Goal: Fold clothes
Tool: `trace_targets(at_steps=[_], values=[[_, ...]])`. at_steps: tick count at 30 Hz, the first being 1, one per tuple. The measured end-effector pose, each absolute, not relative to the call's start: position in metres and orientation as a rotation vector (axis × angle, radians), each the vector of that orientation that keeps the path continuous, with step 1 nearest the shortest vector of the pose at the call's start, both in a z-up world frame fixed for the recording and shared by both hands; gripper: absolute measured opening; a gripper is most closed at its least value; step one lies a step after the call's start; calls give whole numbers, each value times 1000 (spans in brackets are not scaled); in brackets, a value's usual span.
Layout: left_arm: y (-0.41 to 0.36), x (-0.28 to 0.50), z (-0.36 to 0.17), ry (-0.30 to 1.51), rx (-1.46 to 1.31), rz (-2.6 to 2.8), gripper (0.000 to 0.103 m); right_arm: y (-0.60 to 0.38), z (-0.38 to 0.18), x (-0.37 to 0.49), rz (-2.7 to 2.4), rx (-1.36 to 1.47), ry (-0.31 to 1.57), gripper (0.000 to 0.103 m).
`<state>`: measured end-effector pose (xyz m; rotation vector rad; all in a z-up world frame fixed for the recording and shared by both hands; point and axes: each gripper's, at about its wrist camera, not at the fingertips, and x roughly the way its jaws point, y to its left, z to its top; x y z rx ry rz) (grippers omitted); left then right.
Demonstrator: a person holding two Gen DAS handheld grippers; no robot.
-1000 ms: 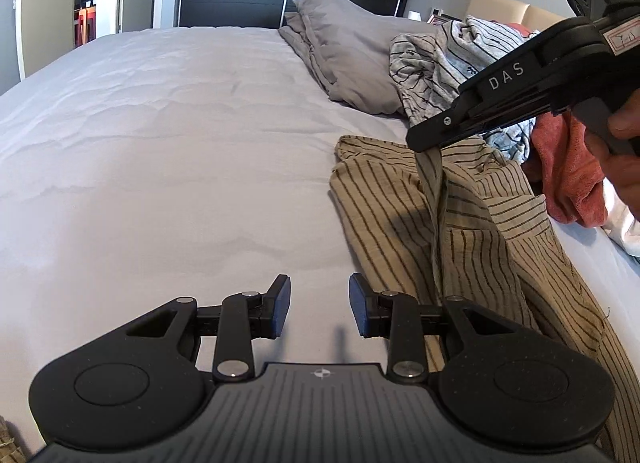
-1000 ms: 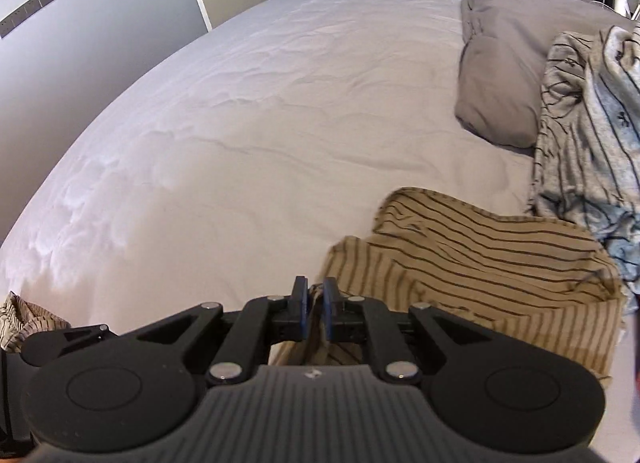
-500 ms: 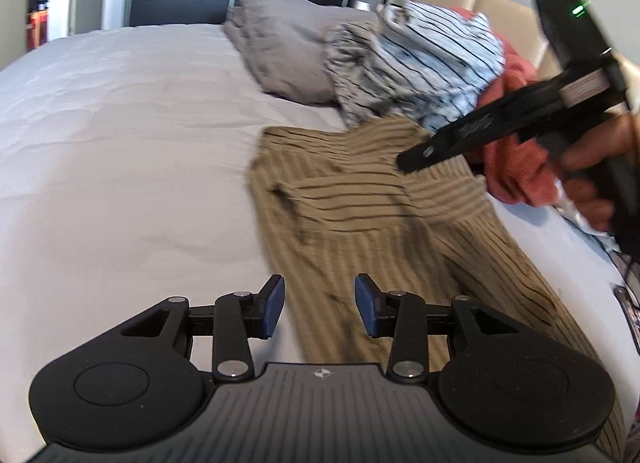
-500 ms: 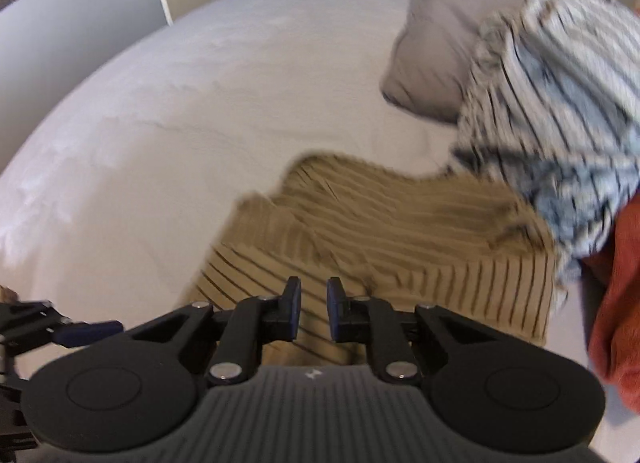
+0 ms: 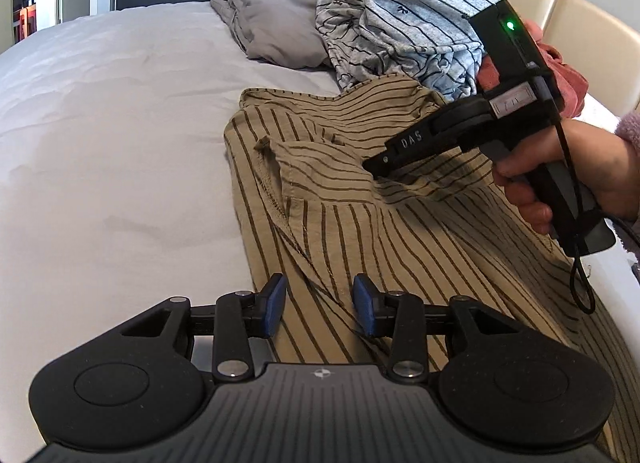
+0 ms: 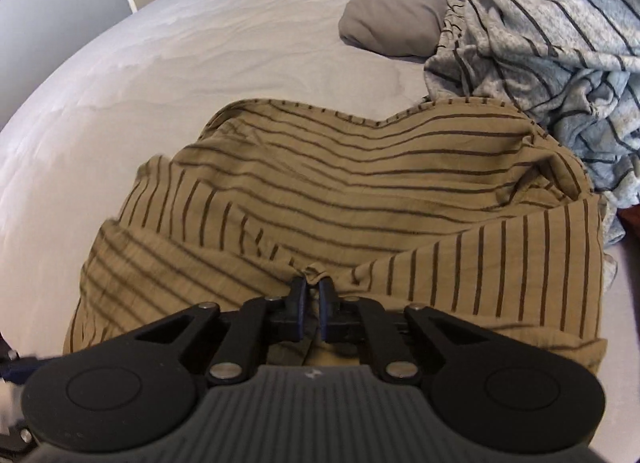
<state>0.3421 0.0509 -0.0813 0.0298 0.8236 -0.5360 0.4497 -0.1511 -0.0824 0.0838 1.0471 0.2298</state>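
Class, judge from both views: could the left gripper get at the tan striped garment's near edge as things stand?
Probably yes: the left gripper is open right above the tan striped garment, nothing between.

bed [image 5: 100, 111]: carries everything; bare stretch takes the left side
striped shirt [image 5: 400, 231]: flat on the bed's right half, running from near edge toward the headboard end
pillow [image 5: 276, 11]: at headboard end, behind shirt, just left of clothes pile
clothes pile [image 5: 412, 19]: at headboard end, right of pillow, touching shirt's far edge
headboard [image 5: 576, 11]: behind the pile, far right
left gripper [image 5: 320, 305]: over shirt's near left edge, fingers apart, astride a fold
right gripper [image 6: 313, 295]: above shirt's middle, pinching a bunch of cloth
hand [image 5: 568, 171]: right of shirt, around right gripper's handle
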Motion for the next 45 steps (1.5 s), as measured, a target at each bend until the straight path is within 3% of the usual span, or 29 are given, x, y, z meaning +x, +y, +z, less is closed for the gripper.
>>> trace_targets(at_steps=[7, 16, 30, 45], values=[[45, 335, -60, 779, 88, -528, 35, -160, -54, 442, 220, 105, 994, 14], [13, 274, -32, 751, 201, -652, 35, -179, -7, 327, 280, 63, 977, 13], [-36, 154, -71, 832, 315, -719, 34, -180, -54, 137, 351, 130, 1050, 11], [-32, 12, -93, 848, 275, -608, 34, -150, -43, -2, 369, 126, 1008, 14]])
